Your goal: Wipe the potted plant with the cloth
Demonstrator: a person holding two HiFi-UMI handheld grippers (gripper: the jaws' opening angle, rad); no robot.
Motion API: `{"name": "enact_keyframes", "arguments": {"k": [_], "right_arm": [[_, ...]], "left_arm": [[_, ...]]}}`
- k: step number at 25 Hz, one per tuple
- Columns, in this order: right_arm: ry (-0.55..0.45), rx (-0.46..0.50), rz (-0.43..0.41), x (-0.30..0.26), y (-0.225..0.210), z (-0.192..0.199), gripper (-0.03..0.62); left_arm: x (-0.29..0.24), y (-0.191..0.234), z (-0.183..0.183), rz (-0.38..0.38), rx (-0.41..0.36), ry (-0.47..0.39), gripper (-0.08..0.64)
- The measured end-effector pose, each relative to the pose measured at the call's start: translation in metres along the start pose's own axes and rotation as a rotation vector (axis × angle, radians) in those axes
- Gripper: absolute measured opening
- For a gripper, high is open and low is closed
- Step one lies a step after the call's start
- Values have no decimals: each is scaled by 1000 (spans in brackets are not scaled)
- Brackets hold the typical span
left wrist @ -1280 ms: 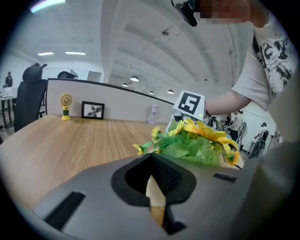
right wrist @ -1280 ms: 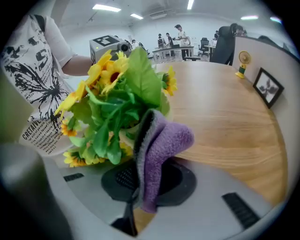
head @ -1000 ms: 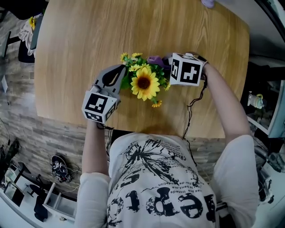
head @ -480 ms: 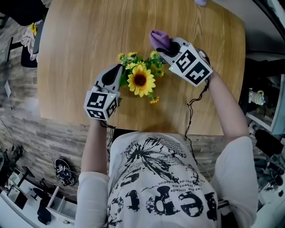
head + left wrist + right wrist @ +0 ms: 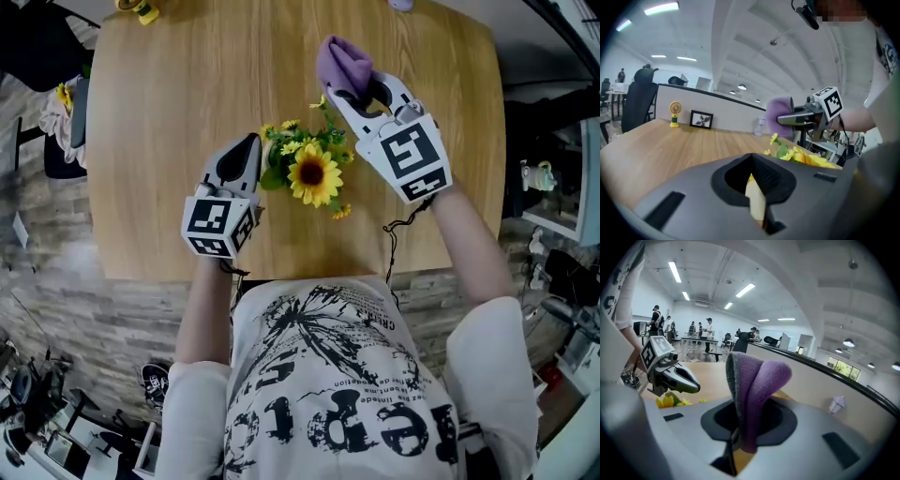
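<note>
The potted plant (image 5: 314,175) is a bunch of yellow sunflowers with green leaves on the wooden table (image 5: 169,112); the blooms hide its pot. My left gripper (image 5: 246,148) is shut, its tip against the leaves on the plant's left side. In the left gripper view a pale sliver shows in that gripper's (image 5: 754,187) jaw slit; I cannot tell what it is. My right gripper (image 5: 352,89) is shut on a folded purple cloth (image 5: 337,61) and is held in the air above and beyond the plant. The cloth (image 5: 754,385) sticks up from those jaws.
A small yellow desk fan (image 5: 674,114) and a framed picture (image 5: 701,119) stand at the table's far edge. A small pale ornament (image 5: 836,404) stands further along that edge. A black cable (image 5: 394,244) hangs from the right gripper. Dark chairs stand off the table's left side.
My right gripper has lifted the cloth off the flowers, rising and swinging toward the table's far side while turning. The left gripper rose slightly beside the plant.
</note>
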State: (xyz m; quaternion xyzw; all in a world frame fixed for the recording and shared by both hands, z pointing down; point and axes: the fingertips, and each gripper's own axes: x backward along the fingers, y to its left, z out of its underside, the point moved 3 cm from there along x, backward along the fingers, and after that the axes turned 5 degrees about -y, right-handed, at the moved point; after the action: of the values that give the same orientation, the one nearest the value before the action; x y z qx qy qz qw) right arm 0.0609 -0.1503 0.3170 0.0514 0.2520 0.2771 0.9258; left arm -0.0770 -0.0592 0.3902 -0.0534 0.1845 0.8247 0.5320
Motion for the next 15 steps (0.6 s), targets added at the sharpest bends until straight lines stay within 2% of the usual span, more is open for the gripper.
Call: {"name": "enact_keyframes", "arguments": {"k": [6,10,15], "right_arm": [[-44,-53,142,12,20,-44,78],[-55,-98,173,3,51,-62,78],[-29,-179,198,-21,93,-65,78]], "left_arm": [[21,12,-39,154,-105,-30,3],[39,29,-56,219,-151,-56,3],[56,55,-62,283,-171,-70,3]]}}
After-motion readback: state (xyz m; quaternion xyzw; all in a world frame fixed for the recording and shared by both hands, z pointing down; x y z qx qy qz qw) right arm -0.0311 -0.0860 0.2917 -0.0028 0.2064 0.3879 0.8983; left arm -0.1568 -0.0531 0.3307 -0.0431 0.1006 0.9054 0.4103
